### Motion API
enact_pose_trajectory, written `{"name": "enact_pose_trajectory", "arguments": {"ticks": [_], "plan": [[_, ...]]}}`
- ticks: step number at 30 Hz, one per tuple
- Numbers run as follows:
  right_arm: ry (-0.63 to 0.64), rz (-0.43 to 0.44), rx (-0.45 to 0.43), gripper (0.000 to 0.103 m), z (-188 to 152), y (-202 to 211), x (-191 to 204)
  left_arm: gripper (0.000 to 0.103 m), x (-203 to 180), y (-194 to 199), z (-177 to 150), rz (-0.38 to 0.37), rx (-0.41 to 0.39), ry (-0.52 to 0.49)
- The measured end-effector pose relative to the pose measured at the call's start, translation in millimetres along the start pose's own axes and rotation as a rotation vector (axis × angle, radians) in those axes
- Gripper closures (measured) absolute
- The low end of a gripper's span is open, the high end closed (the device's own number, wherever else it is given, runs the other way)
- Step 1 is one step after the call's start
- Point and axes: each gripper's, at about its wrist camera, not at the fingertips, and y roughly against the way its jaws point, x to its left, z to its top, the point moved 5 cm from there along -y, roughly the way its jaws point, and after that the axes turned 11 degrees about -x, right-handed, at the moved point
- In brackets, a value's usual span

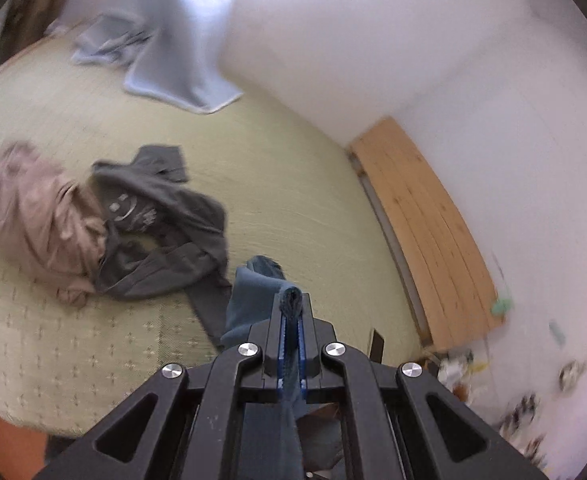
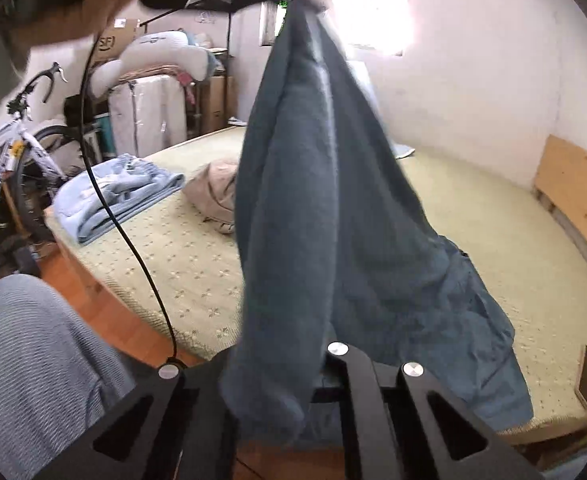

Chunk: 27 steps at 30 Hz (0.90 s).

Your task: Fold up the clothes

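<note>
left gripper (image 1: 291,312) pinches soft, fleecy teal garment (image 2: 325,208).

The dark teal garment (image 2: 333,208) is thick, matt cloth with a soft, fleecy nap, and the left gripper (image 1: 291,312), of matt black plastic with shiny round metal fasteners and blue pads, is clamped on a fold of it. The pale green bed cover (image 1: 301,184) is a flat woven fabric with a small stitched flower pattern, and the light wooden headboard (image 1: 425,236) shows smooth, unpainted planks. The crumpled grey sweatshirt (image 1: 165,220) and the pink cloth (image 1: 41,208) look soft and dull.
</note>
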Motion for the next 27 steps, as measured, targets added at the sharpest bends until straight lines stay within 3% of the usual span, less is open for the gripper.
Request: {"name": "enact_pose_trajectory", "arguments": {"ticks": [2, 6, 14, 21, 27], "plan": [[-0.041, 0.052, 0.017, 0.098, 5, 4, -18, 0.100, 12, -14, 5, 0.027, 0.001, 0.054], [-0.260, 0.160, 0.076, 0.098, 12, 9, -81, 0.100, 10, -62, 10, 0.054, 0.021, 0.091], [-0.438, 0.246, 0.173, 0.098, 10, -2, -208, 0.100, -47, -217, -1, 0.147, 0.140, 0.073], [-0.638, 0.247, 0.333, 0.098, -51, -49, -316, 0.100, -79, -361, -47, 0.312, 0.259, -0.106], [-0.708, 0.190, 0.461, 0.097, -107, -77, -361, 0.100, -80, -453, -89, 0.427, 0.337, -0.226]]}}
